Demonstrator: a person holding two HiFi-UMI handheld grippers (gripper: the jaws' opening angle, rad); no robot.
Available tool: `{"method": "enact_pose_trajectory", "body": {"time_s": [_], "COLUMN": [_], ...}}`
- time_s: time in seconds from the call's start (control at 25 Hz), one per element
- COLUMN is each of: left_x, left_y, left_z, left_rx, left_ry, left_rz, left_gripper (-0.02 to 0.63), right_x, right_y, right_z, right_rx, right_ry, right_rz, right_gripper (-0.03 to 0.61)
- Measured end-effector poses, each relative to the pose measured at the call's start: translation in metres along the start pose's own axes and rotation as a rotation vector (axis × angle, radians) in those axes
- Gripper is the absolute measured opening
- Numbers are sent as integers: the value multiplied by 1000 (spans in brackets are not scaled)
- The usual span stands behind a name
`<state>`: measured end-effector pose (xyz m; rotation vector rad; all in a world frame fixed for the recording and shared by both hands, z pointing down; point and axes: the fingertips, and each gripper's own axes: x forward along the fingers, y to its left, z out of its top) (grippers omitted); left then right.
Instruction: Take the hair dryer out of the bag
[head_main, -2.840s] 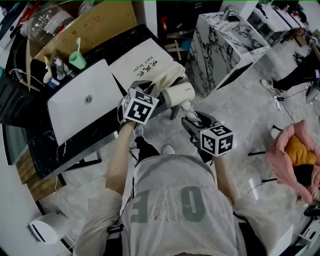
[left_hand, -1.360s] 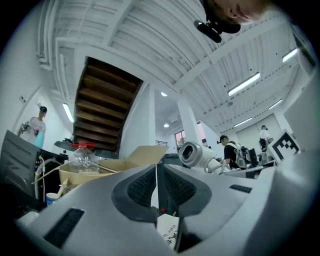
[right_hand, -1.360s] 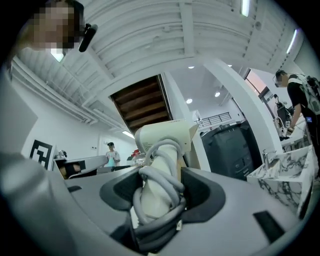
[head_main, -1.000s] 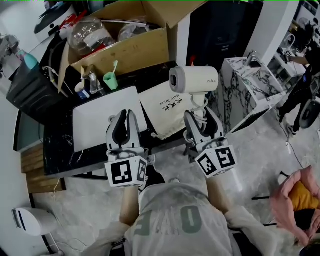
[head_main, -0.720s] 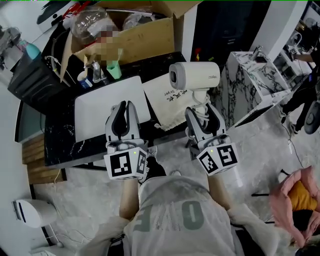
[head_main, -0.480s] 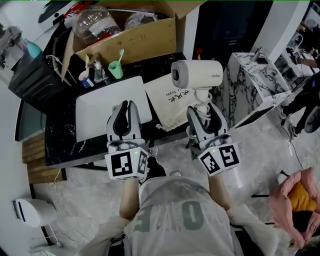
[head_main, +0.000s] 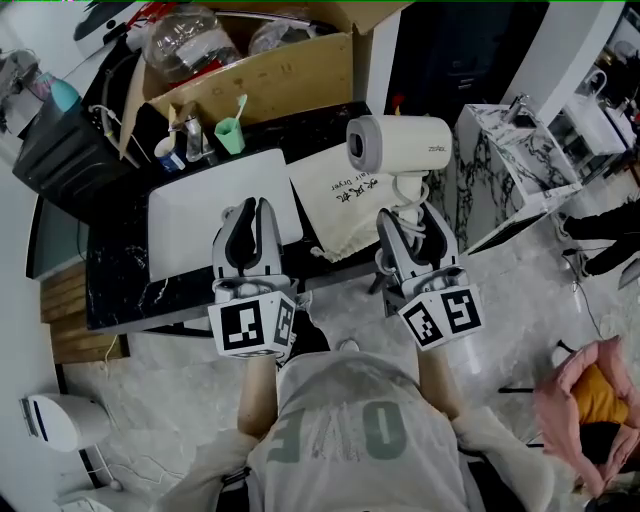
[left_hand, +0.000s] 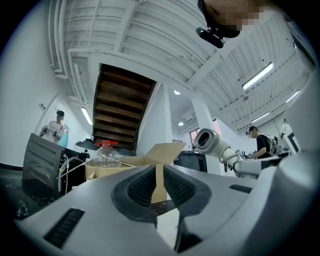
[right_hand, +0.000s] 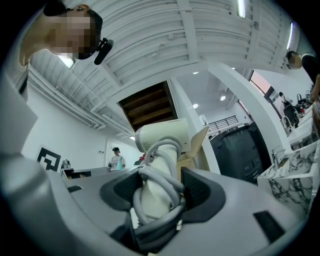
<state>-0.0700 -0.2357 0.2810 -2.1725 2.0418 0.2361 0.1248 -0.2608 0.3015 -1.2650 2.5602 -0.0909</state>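
While the dark surface (head_main: 120, 290) carries the bag (head_main: 335, 205), which lies flat and cream-coloured with its printed side up, the hair dryer (head_main: 400, 145) is out of it. In the head view the dryer shows over the bag's right edge, apart from the cloth. A cardboard box (head_main: 270, 85) with open flaps stands on the far side of the bag, and a clear plastic bottle (head_main: 185, 35) lies inside it. A flat white panel (head_main: 205, 215) lies just left of the bag, their edges close together.

The hair dryer stands upright, its barrel level and its round end turned left, seen from the bag. Its grey cord is wound round the handle. The right gripper (head_main: 410, 216) is closed on that handle and cord; in the right gripper view (right_hand: 160, 192) both pads press the wrapped handle from either side, and the barrel (right_hand: 162, 137) rises above them.

The left gripper (head_main: 250, 212) hangs left of the bag, over the panel's near edge. Its jaws stand a narrow slit apart with nothing between them (left_hand: 157, 182). A green cup (head_main: 230, 135) holding a toothbrush stands beyond the bag to the left, in front of the box.
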Motion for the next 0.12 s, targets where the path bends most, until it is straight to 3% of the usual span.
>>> {"method": "enact_pose_trajectory", "body": {"time_s": [0.12], "left_x": [0], "left_y": [0], "left_z": [-4], "left_rx": [1], "left_ry": [4], "left_rz": [0], "left_gripper": [64], "right_x": [0], "right_y": [-1], "right_z": [-4], "right_rx": [-2], "right_ry": [5], "right_rz": [-1], "right_gripper": [245]}}
